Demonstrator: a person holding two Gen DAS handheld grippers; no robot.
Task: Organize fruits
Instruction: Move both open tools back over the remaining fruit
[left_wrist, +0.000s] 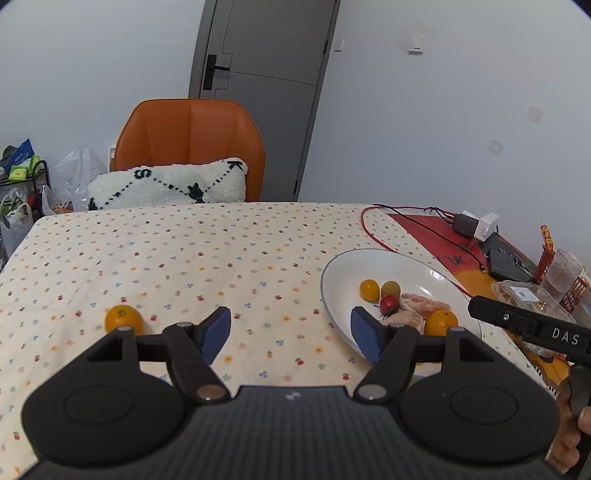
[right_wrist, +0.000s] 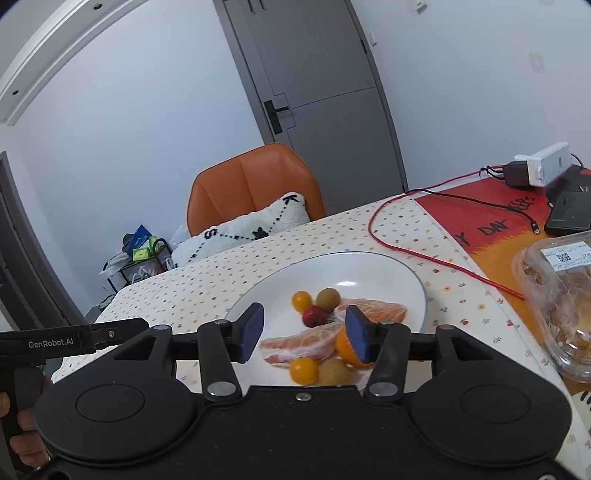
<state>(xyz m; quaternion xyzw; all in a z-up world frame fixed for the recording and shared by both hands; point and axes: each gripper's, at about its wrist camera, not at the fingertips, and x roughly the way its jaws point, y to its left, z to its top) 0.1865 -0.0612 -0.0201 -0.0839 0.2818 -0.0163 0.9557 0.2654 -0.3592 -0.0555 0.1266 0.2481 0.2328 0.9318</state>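
— Where is the loose fruit sitting relative to your jaws?

— An orange (left_wrist: 123, 319) is lying on the dotted tablecloth (left_wrist: 184, 251), just outside my left gripper (left_wrist: 291, 332), off beyond its left finger. That gripper is standing wide open and holding nothing; its right pad is hanging over the near rim of the white plate (left_wrist: 340, 273).

— And the other side?

— My right gripper (right_wrist: 304, 332) is also gaping with nothing in its grasp, hovering above the plate's near half. Between its pads I am seeing pale pink peeled citrus segments (right_wrist: 299, 345); a second orange (right_wrist: 347, 350) is sitting partly behind the right pad. Whether that pad is touching it, I cannot say, since this part is blurred. A yellow cherry tomato (right_wrist: 303, 370) and a brownish round fruit (right_wrist: 334, 371) are lying nearest me, with another yellow one (right_wrist: 301, 300), a green-brown one (right_wrist: 328, 298) and a small red fruit (right_wrist: 314, 315) farther back.

— How are you holding the tools?

— Both are pointing forward and tilted down over the table, side by side, with a hand (right_wrist: 22, 424) gripping the left handle.
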